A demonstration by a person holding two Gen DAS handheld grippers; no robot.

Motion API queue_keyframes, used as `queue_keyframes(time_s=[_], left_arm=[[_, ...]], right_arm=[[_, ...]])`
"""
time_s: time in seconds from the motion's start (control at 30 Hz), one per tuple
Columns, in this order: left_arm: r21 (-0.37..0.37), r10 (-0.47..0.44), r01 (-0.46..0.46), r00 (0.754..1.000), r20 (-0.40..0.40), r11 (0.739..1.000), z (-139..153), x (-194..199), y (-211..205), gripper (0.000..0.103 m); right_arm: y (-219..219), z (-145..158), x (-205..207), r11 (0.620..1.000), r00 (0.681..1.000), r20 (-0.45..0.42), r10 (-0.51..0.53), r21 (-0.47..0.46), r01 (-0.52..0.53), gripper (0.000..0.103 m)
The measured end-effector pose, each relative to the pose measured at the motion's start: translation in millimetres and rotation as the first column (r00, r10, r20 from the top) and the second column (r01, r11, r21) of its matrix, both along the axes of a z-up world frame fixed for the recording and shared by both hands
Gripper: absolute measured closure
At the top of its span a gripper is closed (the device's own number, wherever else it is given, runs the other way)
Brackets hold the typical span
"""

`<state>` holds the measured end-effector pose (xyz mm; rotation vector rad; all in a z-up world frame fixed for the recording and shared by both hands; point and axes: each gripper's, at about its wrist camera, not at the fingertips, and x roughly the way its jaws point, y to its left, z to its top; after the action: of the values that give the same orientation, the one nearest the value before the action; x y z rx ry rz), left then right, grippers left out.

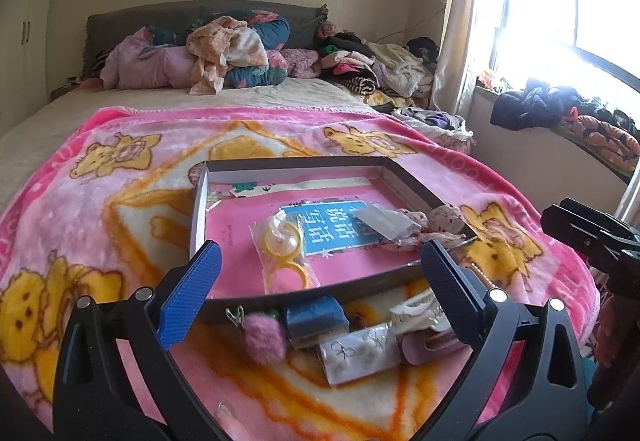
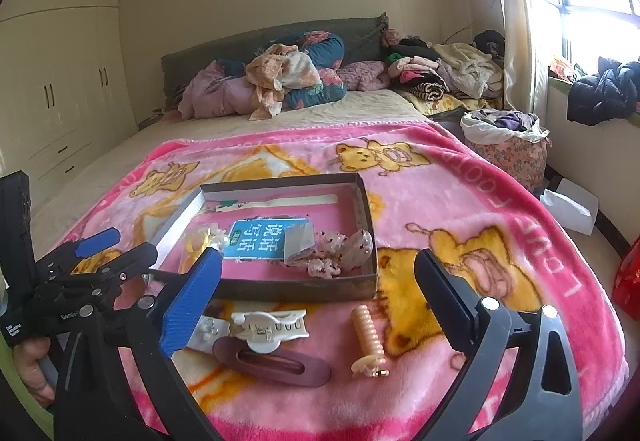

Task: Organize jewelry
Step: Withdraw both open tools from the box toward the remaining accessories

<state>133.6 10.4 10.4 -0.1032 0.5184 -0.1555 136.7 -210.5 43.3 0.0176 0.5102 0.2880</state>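
Left gripper (image 1: 320,281), right gripper (image 2: 320,281) both released, empty. Between picks; next: grasp purple hair clip (image 2: 272,363), move into box (image 2: 370,241).

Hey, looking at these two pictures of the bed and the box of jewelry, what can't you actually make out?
- Left wrist view: the blue box contents, lid shut and the cardboard box wall covering its top.
- Left wrist view: the white claw clip, partly behind the left tongs.
- Right wrist view: the earring card, mostly behind a blue pad of the right tongs.
- Both views: outside the window, washed out by glare.
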Motion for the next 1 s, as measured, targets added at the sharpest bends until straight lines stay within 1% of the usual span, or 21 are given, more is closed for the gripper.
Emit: queue_keyframes(time_s=[0.3, 0.5, 0.77, 1.0], left_arm=[[0.011, -0.017, 0.017, 1.000, -0.007, 1.000, -5, -14, -2, 0.012], [0.019, -0.023, 0.023, 1.000, -0.019, 1.000, -11, -20, -1, 0.012], [0.040, -0.021, 0.022, 1.000, -0.022, 0.999, -15, -30, 2, 0.012], [0.050, -0.017, 0.021, 0.997, -0.071, 0.999, -29, -32, 7, 0.012]], right_arm=[[-2, -6, -17, 1.000, 1.000, -0.007, 0.005, -0.004, -0.005, 0.008], [-4, -17, -27, 1.000, 0.999, -0.034, 0.003, 0.002, -0.003, 0.008], [-3, -29, -38, 1.000, 0.998, -0.062, 0.020, -0.022, -0.021, 0.008], [0, -42, -41, 0.999, 0.996, -0.087, 0.029, -0.040, -0.032, 0.008]])
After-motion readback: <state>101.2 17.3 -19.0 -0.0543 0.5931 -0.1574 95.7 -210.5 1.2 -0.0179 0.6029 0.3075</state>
